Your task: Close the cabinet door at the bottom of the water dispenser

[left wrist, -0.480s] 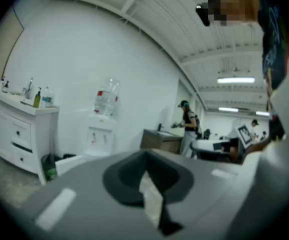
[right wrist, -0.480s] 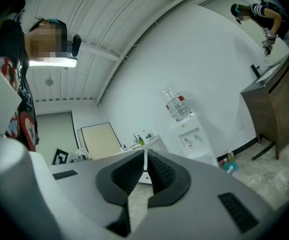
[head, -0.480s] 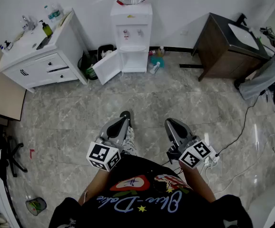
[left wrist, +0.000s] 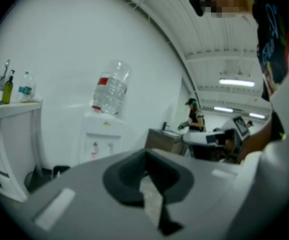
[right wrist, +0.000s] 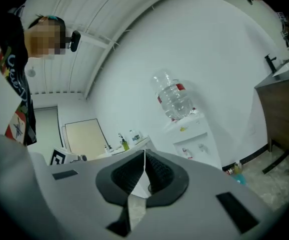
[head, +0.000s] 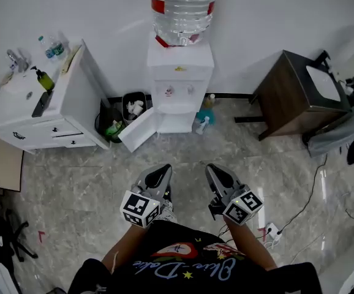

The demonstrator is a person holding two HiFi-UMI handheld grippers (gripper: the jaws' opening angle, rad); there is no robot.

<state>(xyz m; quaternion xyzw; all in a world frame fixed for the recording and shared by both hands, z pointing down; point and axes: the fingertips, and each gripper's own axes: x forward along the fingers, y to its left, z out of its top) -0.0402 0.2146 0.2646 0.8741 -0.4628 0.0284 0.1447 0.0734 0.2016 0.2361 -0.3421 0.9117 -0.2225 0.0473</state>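
Cabinet door [head: 139,129] of water dispenser [head: 180,84] swung open, free edge pointing front-left. Left gripper [head: 163,171] and right gripper [head: 212,170] pressed together, empty, well apart from it

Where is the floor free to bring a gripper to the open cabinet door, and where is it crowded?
The marble floor in front of the cabinet door is bare. The stretch between the spray bottles and the brown cabinet is bare too. It is crowded between the door and the white vanity, where the trash bin stands.
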